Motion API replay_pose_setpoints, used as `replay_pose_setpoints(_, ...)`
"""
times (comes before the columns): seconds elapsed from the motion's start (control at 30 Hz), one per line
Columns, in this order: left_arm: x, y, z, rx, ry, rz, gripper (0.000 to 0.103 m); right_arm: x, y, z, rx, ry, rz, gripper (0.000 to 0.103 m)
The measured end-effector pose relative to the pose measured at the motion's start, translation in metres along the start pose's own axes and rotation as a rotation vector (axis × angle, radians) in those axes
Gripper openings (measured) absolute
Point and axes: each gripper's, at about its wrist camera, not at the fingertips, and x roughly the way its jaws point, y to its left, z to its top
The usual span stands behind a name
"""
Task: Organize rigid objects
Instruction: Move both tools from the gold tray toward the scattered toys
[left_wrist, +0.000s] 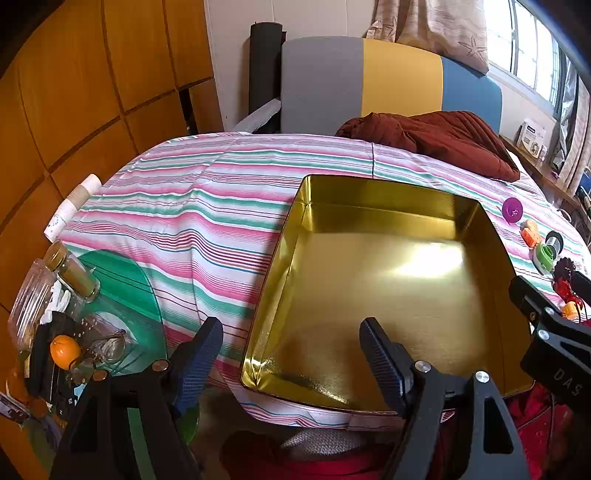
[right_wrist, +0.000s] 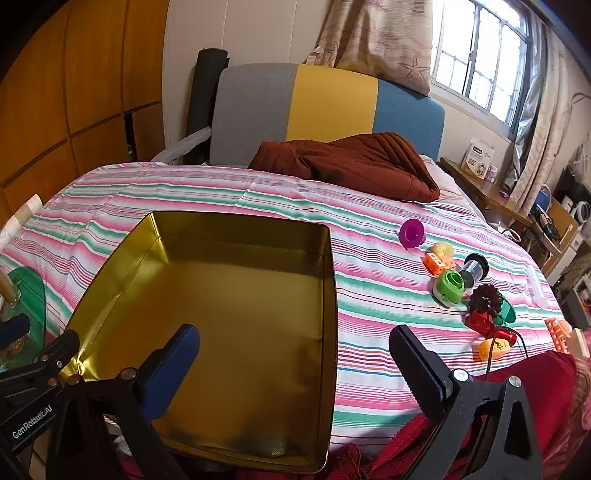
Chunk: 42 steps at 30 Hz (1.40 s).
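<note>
Both grippers hover low at the near edge of a bed, pointing forward over a shallow gold tin (left_wrist: 388, 288), which sits empty on the striped bedspread (left_wrist: 192, 206). The left gripper (left_wrist: 291, 354) has its jaws spread wide with nothing between them, one finger over the cloth and the other over the tin's floor; the right gripper (right_wrist: 295, 354) is likewise wide apart and empty, straddling the tin's right wall. The small items lie in a loose cluster on the spread to the right of the tin: a purple cup (right_wrist: 413, 232) farthest, then an orange block (right_wrist: 437, 263), a green cap-like piece (right_wrist: 450, 287), a clear and black cylinder (right_wrist: 474, 272), a dark gear on a red toy (right_wrist: 484, 306) and a yellow-orange egg shape (right_wrist: 493, 349) nearest. Only the left wrist view shows the clutter to the left: a spice jar (left_wrist: 75, 271), an orange fruit (left_wrist: 64, 350) and a green glass plate (left_wrist: 122, 280). A rust-brown quilt (right_wrist: 351, 162) lies at the far end against a grey, yellow and blue headboard (right_wrist: 325, 103), with wooden wardrobe panels left and a window right.
</note>
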Motion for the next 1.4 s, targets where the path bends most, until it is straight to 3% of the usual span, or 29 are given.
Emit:
replay_pose_setpoints(0.63, 0.003, 0.003, -0.003, -0.013, 0.004, -0.021, 0.078, -0.007, -0.006, 0.010, -0.033, -0.040, 0.031, 0.103)
replay_pose_setpoints(0.83, 0.001, 0.002, -0.004, -0.012, -0.003, -0.027, 0.078, -0.013, -0.025, 0.025, -0.002, -0.073, 0.018, 0.103)
replay_pose_setpoints(1.0, -0.001, -0.001, -0.004, -0.002, -0.015, -0.023, 0.078, 0.002, -0.053, 0.032, 0.103, -0.027, 0.010, 0.103)
replay_pose_setpoints(1.2, -0.003, -0.012, -0.007, 0.023, -0.013, -0.035, 0.078, 0.000, -0.076, 0.034, 0.097, -0.043, -0.013, 0.103)
replay_pose_setpoints(1.33, -0.010, -0.030, -0.008, 0.088, -0.031, -0.101, 0.078, -0.016, -0.116, 0.039, 0.139, -0.079, -0.098, 0.103)
replay_pose_setpoints(1.4, -0.014, -0.042, -0.005, 0.102, -0.039, -0.178, 0.078, -0.032, -0.141, 0.040, 0.178, -0.114, -0.139, 0.103)
